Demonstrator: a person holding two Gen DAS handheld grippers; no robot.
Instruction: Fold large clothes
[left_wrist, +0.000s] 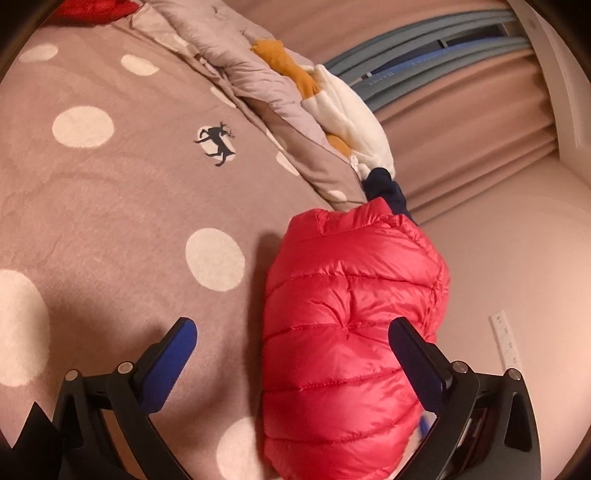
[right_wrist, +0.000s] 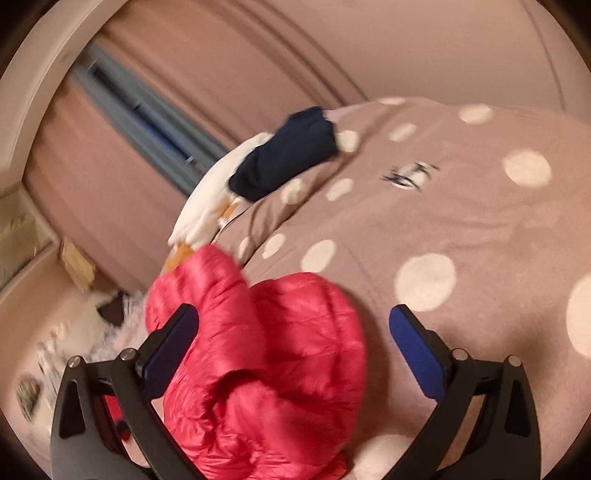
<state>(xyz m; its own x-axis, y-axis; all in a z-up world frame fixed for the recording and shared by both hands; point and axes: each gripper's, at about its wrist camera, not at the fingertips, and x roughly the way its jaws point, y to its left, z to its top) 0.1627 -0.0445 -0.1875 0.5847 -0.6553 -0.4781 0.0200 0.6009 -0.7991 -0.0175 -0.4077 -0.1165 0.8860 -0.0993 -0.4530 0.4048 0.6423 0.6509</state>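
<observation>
Red puffer jacket (left_wrist: 351, 314), glossy, quilted in stitched horizontal channels, folded into a plump rounded bundle at lower centre-right of the left wrist view, lying on the bed cover (left_wrist: 110, 206). Bed cover soft and matte, dusty pink-brown with large cream dots and one small dark deer print (left_wrist: 217, 142) at centre left. Left gripper (left_wrist: 291, 345) at the bottom of the frame, black angular arms, blue textured fingers (left_wrist: 168, 365) spread wide; pads pressing on nothing, the jacket bulging up between them, whether it brushes the right-hand finger cannot be told. Rumpled quilted duvet (left_wrist: 240, 70) along the upper middle, with a fleecy white and orange cloth (left_wrist: 343, 107) and a dark navy garment (left_wrist: 384, 188) just above the jacket's top edge. Pleated pinkish curtain (left_wrist: 480, 122) at upper right.

Right wrist view blurred. Same jacket (right_wrist: 266, 350) at lower centre, crumpled and puffy, folds rounded. Right gripper (right_wrist: 293, 328) low in the frame, fingers (right_wrist: 417, 347) spread wide, gripping nothing; left-hand finger in front of the jacket, right-hand finger over bare dotted cover. Navy garment (right_wrist: 288, 151) at upper centre, beside the white cloth (right_wrist: 207, 206).
</observation>
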